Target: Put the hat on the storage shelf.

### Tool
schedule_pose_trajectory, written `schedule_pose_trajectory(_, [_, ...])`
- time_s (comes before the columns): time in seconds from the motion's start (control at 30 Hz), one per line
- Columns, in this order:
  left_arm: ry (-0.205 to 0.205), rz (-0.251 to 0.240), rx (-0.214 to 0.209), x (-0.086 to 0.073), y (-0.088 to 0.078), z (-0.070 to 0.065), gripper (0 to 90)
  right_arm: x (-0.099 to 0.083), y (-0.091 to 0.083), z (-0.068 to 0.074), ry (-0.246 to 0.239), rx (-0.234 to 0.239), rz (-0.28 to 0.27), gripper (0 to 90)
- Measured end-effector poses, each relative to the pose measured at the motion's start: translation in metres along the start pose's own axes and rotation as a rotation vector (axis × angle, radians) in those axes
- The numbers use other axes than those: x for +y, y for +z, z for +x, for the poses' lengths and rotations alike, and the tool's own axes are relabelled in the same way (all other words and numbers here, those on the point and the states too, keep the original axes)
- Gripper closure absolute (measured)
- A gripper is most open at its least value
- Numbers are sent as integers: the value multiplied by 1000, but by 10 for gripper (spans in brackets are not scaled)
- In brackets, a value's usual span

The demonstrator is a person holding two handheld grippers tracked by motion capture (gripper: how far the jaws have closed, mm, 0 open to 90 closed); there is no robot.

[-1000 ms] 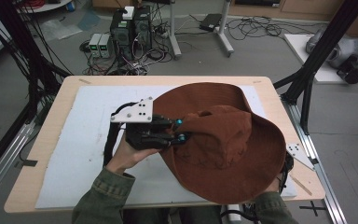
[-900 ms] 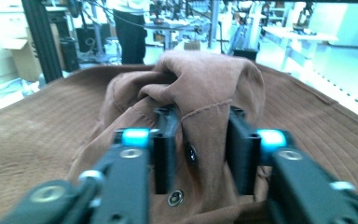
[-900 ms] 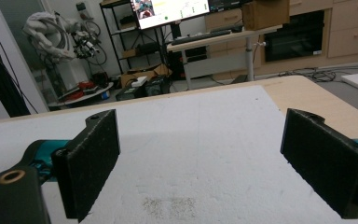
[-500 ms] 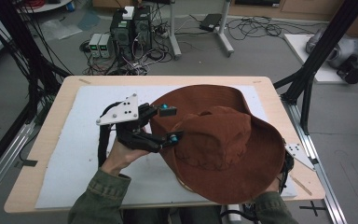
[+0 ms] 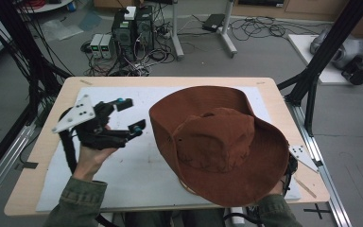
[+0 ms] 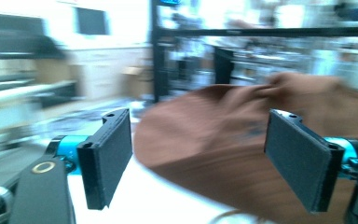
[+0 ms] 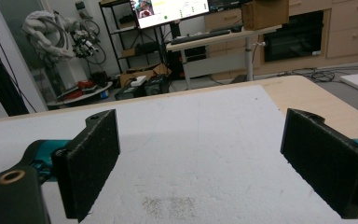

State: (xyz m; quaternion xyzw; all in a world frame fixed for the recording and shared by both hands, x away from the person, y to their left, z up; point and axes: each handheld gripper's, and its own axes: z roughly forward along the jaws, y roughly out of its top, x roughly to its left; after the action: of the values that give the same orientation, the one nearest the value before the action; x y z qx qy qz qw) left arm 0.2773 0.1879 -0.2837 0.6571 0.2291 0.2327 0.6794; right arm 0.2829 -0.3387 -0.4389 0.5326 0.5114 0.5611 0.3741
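hat (image 5: 222, 142): rests near the table's (image 5: 38, 156) right edge | left gripper (image 5: 131, 116): spread wide, nothing held | right gripper (image 7: 200, 163): spread wide, nothing held | risk: hat could be knocked off that edge.

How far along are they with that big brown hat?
The wide-brimmed brown fabric hat lies crown-up on the white foam mat. Nothing is in hand: the left gripper is open and apart from the brim, and the right gripper is open over bare mat. What is left cannot be told.
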Motion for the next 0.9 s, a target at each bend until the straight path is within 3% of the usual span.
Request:
schedule_pose_trajectory(0.23, [12,-52,298,-27,-43,15,220,-1,0,2,-5,-1,3,110])
schedule_pose_trajectory(0.3, [22,-76,417,-36,-52,15,221,-1,0,3,-5,-4,6,110])
schedule_pose_trajectory(0.33, [17,-92,536,-49,-60,15,238,-1,-1,4,-4,-7,2,110])
schedule_pose_trajectory(0.37, [17,-92,536,-49,-60,15,246,-1,-1,4,-4,-7,2,110])
schedule_pose_trajectory(0.53, [-28,-105,736,-88,-76,12,242,-1,-4,5,-14,-33,-16,110])
schedule_pose_trajectory(0.7, [-8,-68,848,-117,-82,7,236,-5,-5,5,-27,-52,-25,110])
schedule_pose_trajectory(0.8, [9,-51,881,-126,-85,9,230,-7,-5,5,-27,-62,-21,110])
schedule_pose_trajectory(0.9, [43,-32,896,-135,-86,10,232,-9,-5,7,-62,-80,-25,110])
